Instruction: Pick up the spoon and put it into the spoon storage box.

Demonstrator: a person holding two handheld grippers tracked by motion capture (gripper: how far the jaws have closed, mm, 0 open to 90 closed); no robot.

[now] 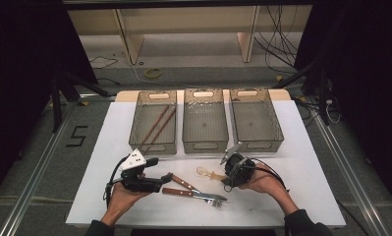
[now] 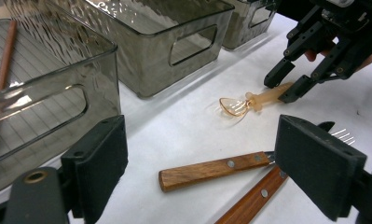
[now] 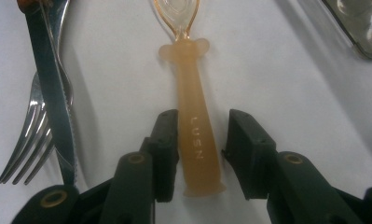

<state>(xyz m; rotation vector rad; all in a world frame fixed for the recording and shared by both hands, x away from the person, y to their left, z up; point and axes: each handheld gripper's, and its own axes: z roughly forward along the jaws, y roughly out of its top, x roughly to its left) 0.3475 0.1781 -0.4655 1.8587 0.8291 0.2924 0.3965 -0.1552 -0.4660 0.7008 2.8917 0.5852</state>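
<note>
A translucent amber baby spoon (image 1: 208,173) (image 2: 258,99) (image 3: 195,140) lies flat on the white table top (image 1: 301,162). My right gripper (image 1: 223,178) (image 2: 286,87) (image 3: 202,119) straddles the end of its handle. One pad touches the handle's side, and a small gap remains at the other pad, so the spoon is not clamped. My left gripper (image 1: 160,169) (image 2: 197,149) stands wide open to the left, just above the table, with nothing gripped. Beyond its jaws lie a wooden-handled knife (image 1: 183,183) (image 2: 211,170) (image 3: 51,93) and a wooden-handled fork (image 1: 193,194) (image 2: 253,198) (image 3: 32,135).
Three smoky translucent bins stand in a row at the back: left (image 1: 153,147), middle (image 1: 205,145), right (image 1: 260,145). Two brown chopsticks (image 1: 156,125) lie in the left bin. The knife and fork sit between my two grippers near the front edge.
</note>
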